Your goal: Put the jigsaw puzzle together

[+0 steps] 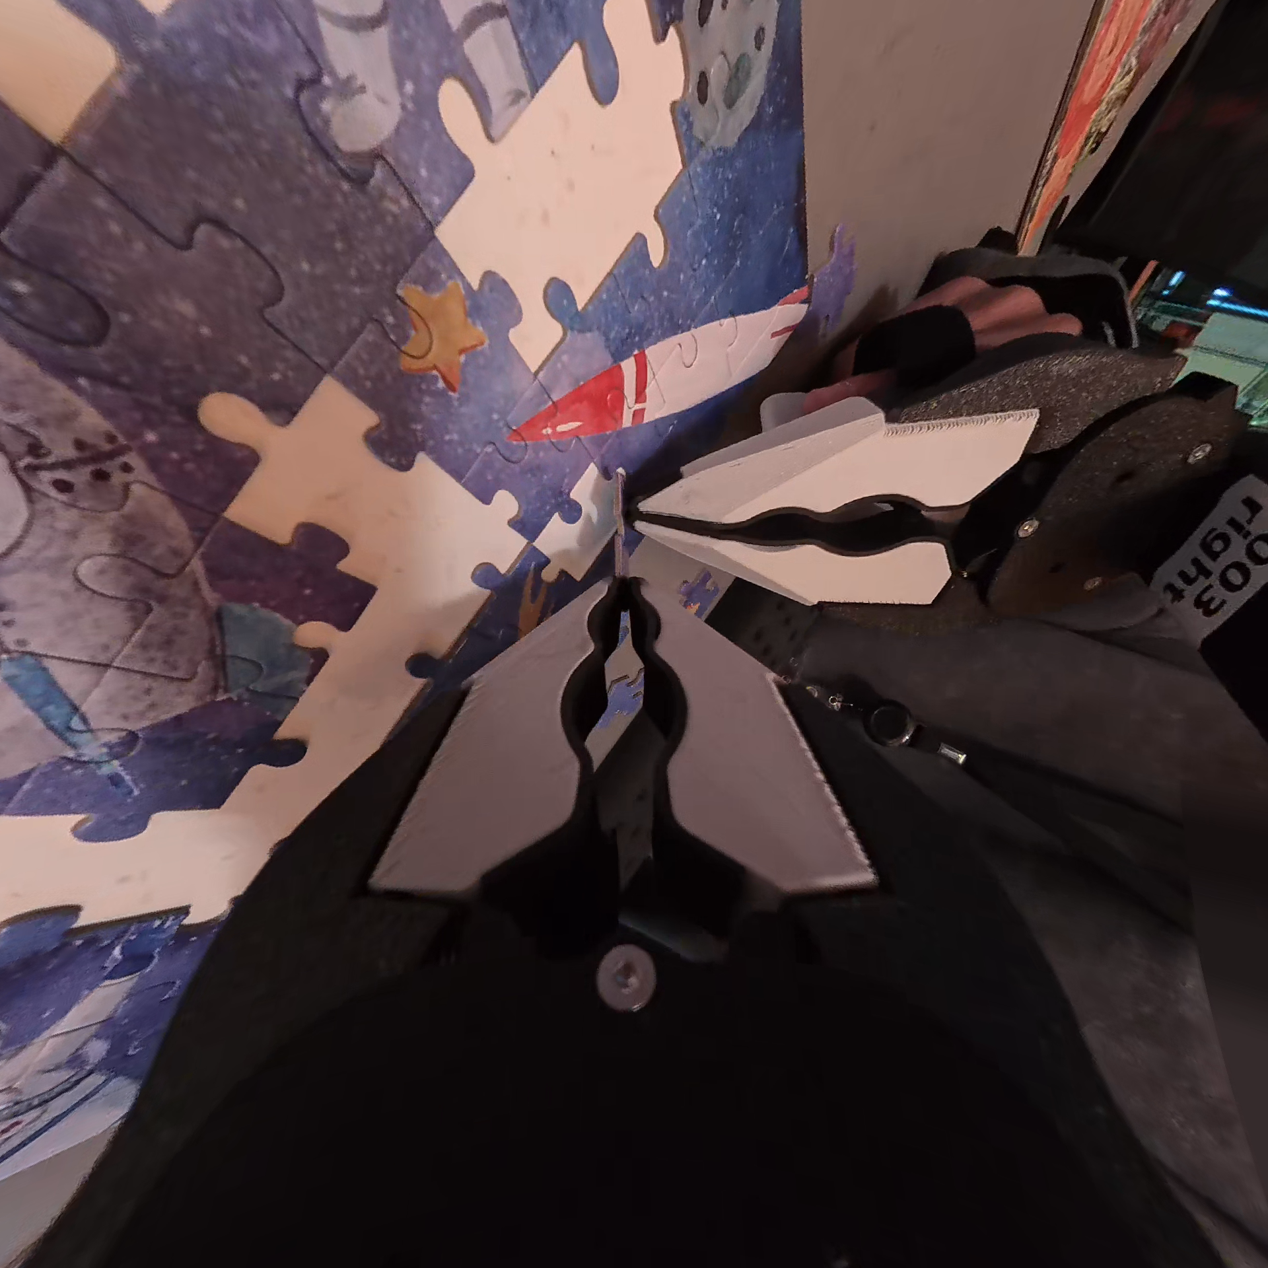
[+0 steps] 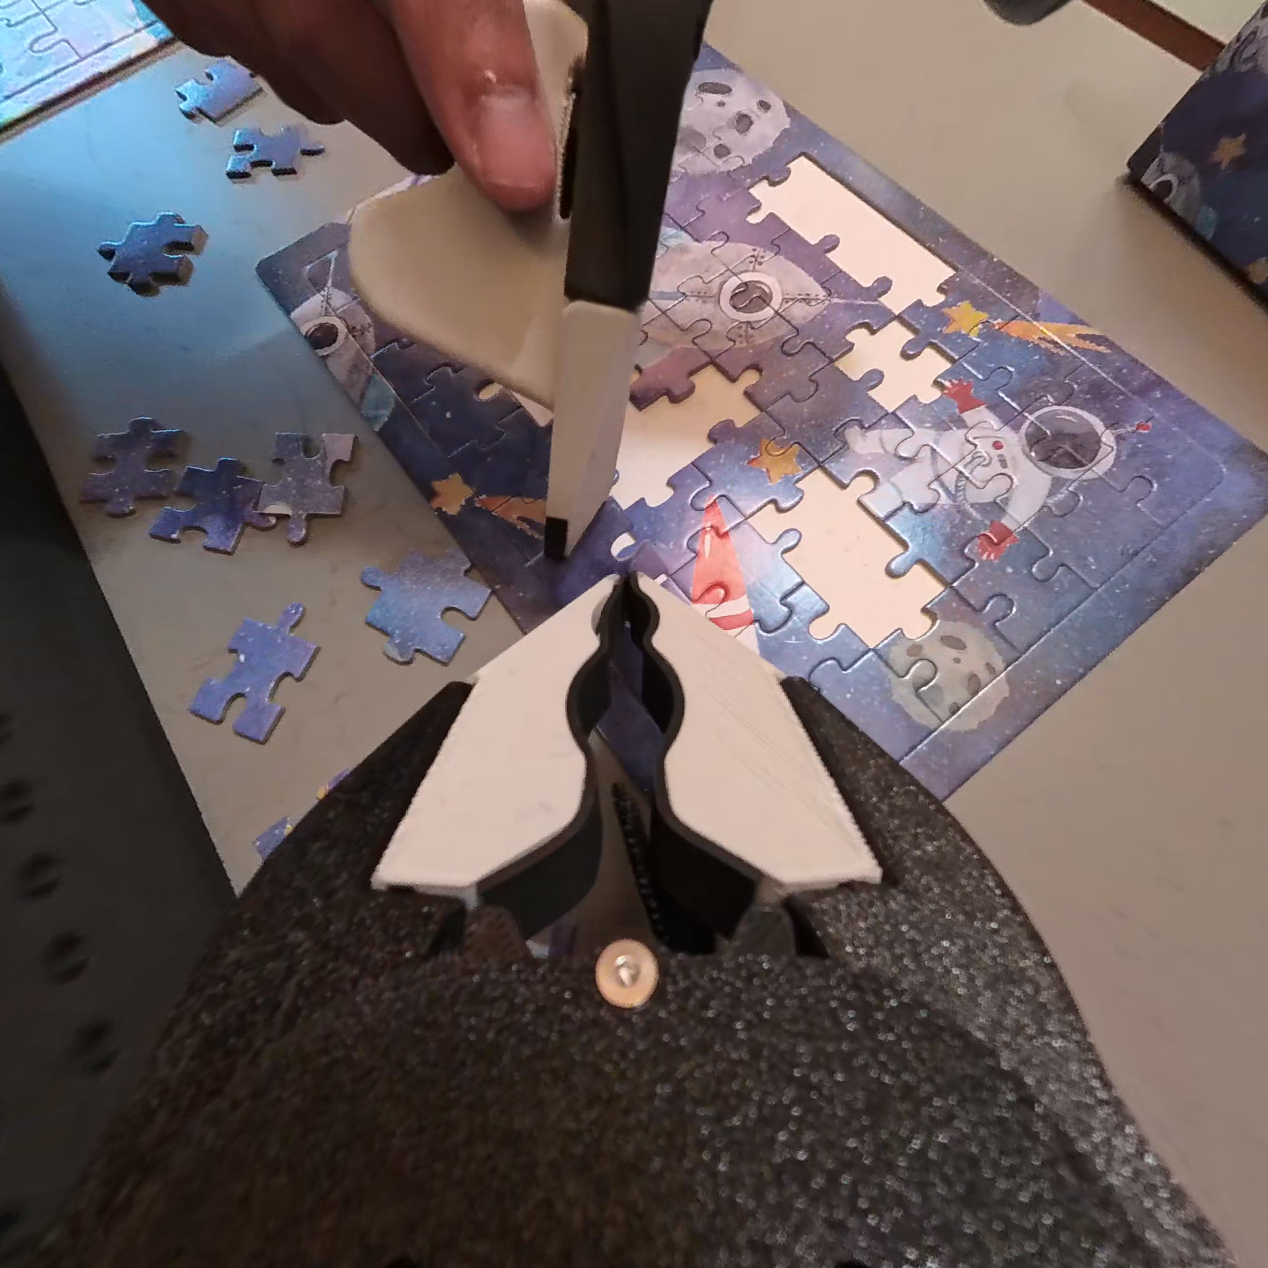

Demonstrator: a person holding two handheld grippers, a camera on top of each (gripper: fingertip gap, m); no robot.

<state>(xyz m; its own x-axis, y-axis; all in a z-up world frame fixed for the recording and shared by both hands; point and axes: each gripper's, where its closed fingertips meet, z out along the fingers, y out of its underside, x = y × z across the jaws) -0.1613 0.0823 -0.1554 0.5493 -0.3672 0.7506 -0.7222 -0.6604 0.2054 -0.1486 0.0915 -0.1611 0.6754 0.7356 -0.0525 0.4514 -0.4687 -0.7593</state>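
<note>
A space-themed jigsaw puzzle (image 2: 1098, 617) lies on the table, partly built, with several white gaps (image 2: 851, 549). It fills the left wrist view (image 1: 274, 274). My left gripper (image 1: 624, 593) is shut on a blue puzzle piece (image 1: 619, 528), seen edge-on, standing over the puzzle's edge near the red-nosed rocket (image 1: 652, 384). In the right wrist view the left gripper (image 2: 559, 538) points straight down with the piece (image 2: 593, 552) at its tip. My right gripper (image 2: 626, 583) is shut, and its tips (image 1: 637, 521) touch the face of that piece.
Several loose blue pieces (image 2: 425, 604) (image 2: 219, 501) (image 2: 154, 250) lie on the table left of the puzzle. A dark blue box (image 2: 1207, 158) stands at the far right. A person's thumb (image 2: 508, 116) holds the left gripper. A grey perforated surface (image 2: 41, 686) borders the left. My two grippers' fingertips are within a few centimetres of each other.
</note>
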